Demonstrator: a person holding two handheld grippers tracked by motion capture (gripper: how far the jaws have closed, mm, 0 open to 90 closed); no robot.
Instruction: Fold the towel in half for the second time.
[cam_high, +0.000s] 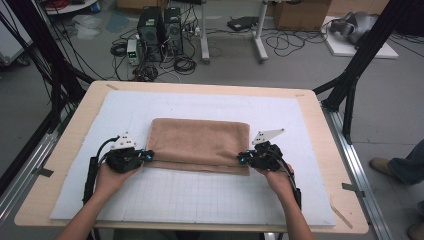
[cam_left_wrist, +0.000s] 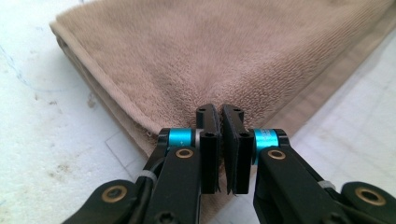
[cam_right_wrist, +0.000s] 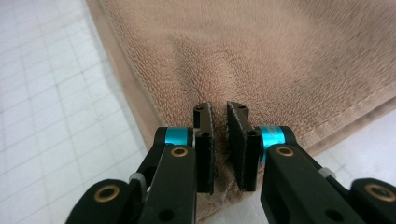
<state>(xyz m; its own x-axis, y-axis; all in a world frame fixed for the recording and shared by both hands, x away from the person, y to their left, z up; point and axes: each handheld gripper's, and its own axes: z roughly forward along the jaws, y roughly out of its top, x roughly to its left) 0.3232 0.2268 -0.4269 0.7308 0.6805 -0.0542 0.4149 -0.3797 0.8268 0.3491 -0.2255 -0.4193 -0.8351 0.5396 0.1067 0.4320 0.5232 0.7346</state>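
Now we start from the folded brown towel (cam_high: 200, 142), which lies flat on the white gridded mat (cam_high: 200, 200) in the middle of the bench (cam_high: 70, 145), its long axis running left to right across our view and its near hem facing us. At the near left corner sits our left hand-held gripper (cam_high: 148, 156), and in the left gripper view its jaws are drawn together on the corner, with terry cloth puckered up between the pads (cam_left_wrist: 238, 140). At the near right corner our right hand-held gripper (cam_high: 242, 158) does the same; in the right gripper view the pile is creased into a ridge that runs into the narrow gap between its jaws, so we read it as clamped on the towel too. Both hands are equally near, one at each end of the near edge, and the bulk of the cloth lies away from us beyond both grippers. We judge that the coming move turns on that: lifting the near edge and carrying it forward over the far edge, both corners level.
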